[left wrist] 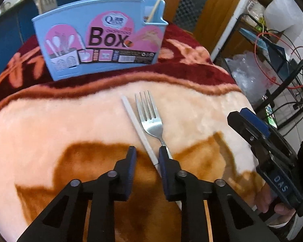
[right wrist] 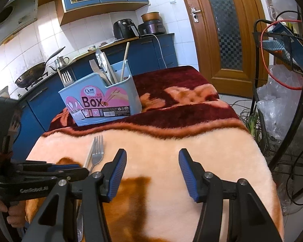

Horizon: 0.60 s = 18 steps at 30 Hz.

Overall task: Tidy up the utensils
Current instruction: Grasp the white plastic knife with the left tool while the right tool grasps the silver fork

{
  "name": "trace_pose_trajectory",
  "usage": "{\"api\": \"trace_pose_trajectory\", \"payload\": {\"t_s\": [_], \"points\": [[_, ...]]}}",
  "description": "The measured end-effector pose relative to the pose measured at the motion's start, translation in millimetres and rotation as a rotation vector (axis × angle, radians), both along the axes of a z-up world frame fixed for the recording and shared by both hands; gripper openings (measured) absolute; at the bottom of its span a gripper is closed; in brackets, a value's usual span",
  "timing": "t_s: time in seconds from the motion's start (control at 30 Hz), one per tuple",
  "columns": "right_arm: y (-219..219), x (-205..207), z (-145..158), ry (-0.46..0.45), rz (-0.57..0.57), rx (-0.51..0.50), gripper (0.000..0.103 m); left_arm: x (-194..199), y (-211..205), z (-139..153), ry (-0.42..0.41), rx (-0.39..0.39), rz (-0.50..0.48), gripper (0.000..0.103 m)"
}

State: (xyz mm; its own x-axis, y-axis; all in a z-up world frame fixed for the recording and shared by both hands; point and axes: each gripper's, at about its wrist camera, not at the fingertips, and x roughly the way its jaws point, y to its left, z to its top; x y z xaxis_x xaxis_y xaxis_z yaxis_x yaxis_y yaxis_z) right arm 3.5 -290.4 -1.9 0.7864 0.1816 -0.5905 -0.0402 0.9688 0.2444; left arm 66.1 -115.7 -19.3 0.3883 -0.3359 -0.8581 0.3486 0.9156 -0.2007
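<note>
Left tool (left wrist: 147, 154) narrowed, straddling white knife (left wrist: 140, 136); fork (left wrist: 151, 119) just right, both pointing toward blue box (left wrist: 99, 38). Right tool (right wrist: 152, 161) wide, empty, farther.

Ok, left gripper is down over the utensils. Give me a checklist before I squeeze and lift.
1. White utensil between the left gripper fingers: ok.
2. Pads pressing on it: not ok, a gap shows on one side.
3. Fork clear of the grip: not ok, its handle runs right against one finger.
4. Right gripper open, empty and off to the side: ok.
5. Blue box upright on the blanket: ok.
6. Free room in the box: cannot tell.
</note>
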Motion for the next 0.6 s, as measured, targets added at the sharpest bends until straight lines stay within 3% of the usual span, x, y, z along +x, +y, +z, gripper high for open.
{"api": "trace_pose_trajectory", "payload": {"t_s": [0.37,0.6], "points": [[15.3,0.0,5.5,0.020,0.046,-0.009,0.057,1.1,31.2,-2.2,0.044,-0.172,0.085,0.006],[34.1,9.6,3.3,0.064,0.106,-0.011,0.057,-3.9,72.6,4.7,-0.001,-0.149,0.179,0.006]]}}
